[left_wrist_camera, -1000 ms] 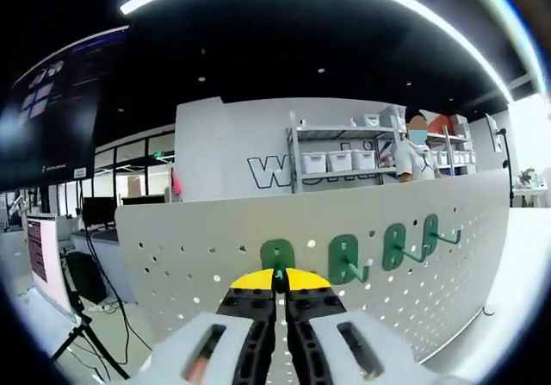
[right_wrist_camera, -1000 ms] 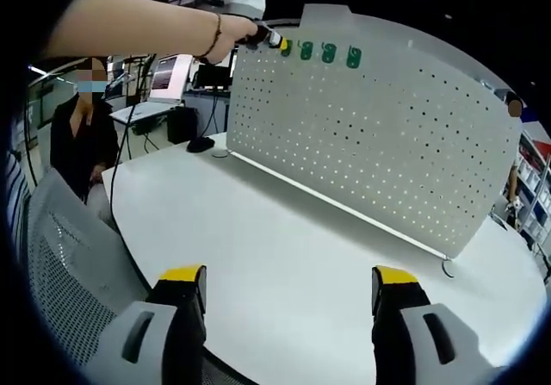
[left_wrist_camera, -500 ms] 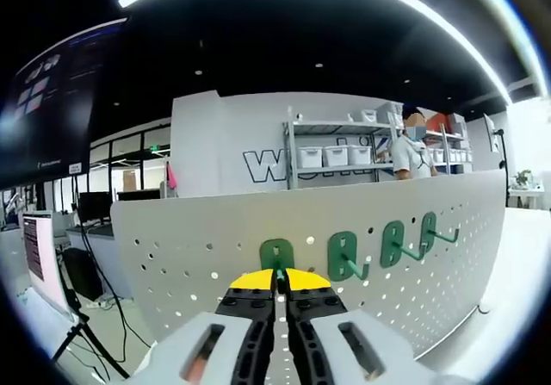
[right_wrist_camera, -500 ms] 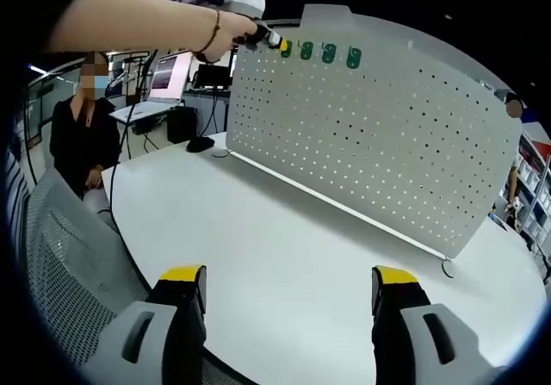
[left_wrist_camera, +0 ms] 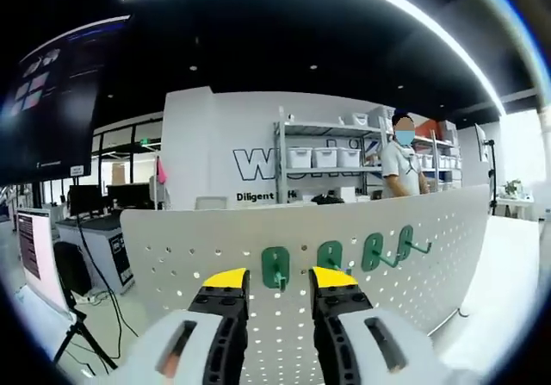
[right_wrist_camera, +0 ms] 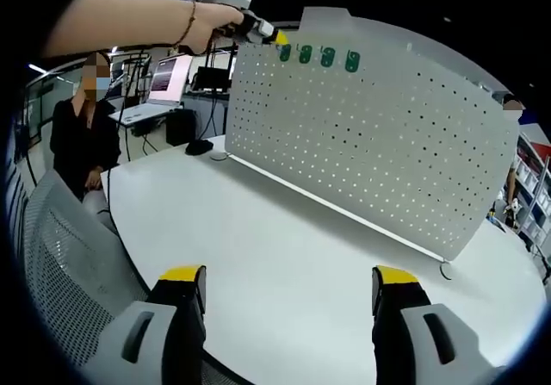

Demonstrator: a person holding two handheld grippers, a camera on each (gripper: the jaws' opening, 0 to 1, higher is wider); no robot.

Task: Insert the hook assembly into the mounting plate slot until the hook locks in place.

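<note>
Since the earlier frames, the left gripper [left_wrist_camera: 277, 276] has released: its yellow-tipped jaws, previously pressed together on the green hook [left_wrist_camera: 275, 268], now stand spread to either side of it with a clear gap on both sides. That hook sits on the white pegboard [left_wrist_camera: 172, 247] near the top edge, flat against the panel, and no jaw touches it. Three further green hooks [left_wrist_camera: 370, 251] hang in the same row to its right, their prongs projecting outward. In the right gripper view the left gripper [right_wrist_camera: 274, 37] is seen held by a hand [right_wrist_camera: 211, 16] just beside the leftmost of the four hooks on the pegboard [right_wrist_camera: 370, 135].

Right gripper [right_wrist_camera: 288, 294]: jaws spread wide, nothing between them, poised above the white table [right_wrist_camera: 284, 247], well apart from the board. Pegboard stands upright on this table. A seated person [right_wrist_camera: 79, 131] is at the far side, beyond the table edge.
</note>
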